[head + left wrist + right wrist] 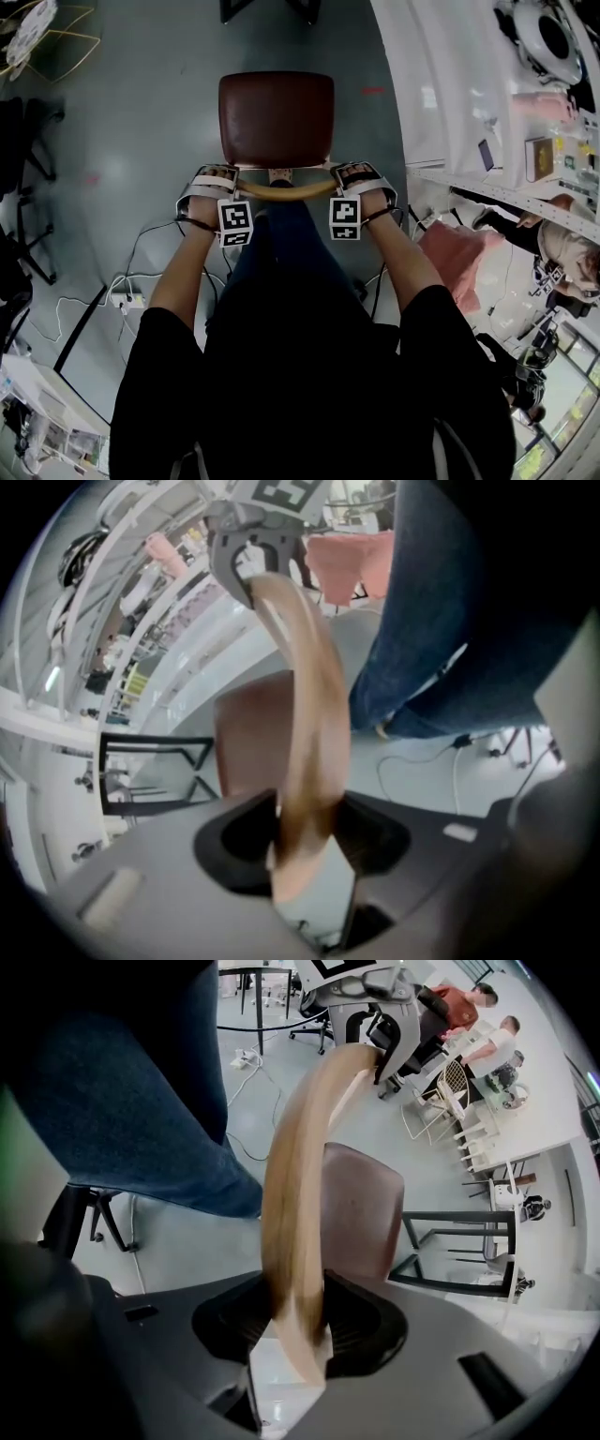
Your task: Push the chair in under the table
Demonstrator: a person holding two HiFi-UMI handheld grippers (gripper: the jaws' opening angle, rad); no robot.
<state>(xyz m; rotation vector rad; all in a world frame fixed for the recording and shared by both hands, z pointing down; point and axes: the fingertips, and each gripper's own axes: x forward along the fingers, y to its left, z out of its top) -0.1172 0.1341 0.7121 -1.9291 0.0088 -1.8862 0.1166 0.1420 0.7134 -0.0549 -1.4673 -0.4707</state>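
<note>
Grey floor (141, 141) beside white surface (422, 84): chair (277, 117), wholly outside the surface, back rail (286, 190) clamped in left hand-held gripper (211, 185) and right hand-held gripper (361, 180); pushing step seemingly in hand, needing an even shove toward the surface.

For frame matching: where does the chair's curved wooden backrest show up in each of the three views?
Head view: the backrest is a thin curved strip at centre, just below the brown seat.
Left gripper view: the backrest is a tall band rising from the bottom-centre jaws, which grip it.
Right gripper view: the same, at centre.
Shared landmark: the brown seat beside it.
</note>
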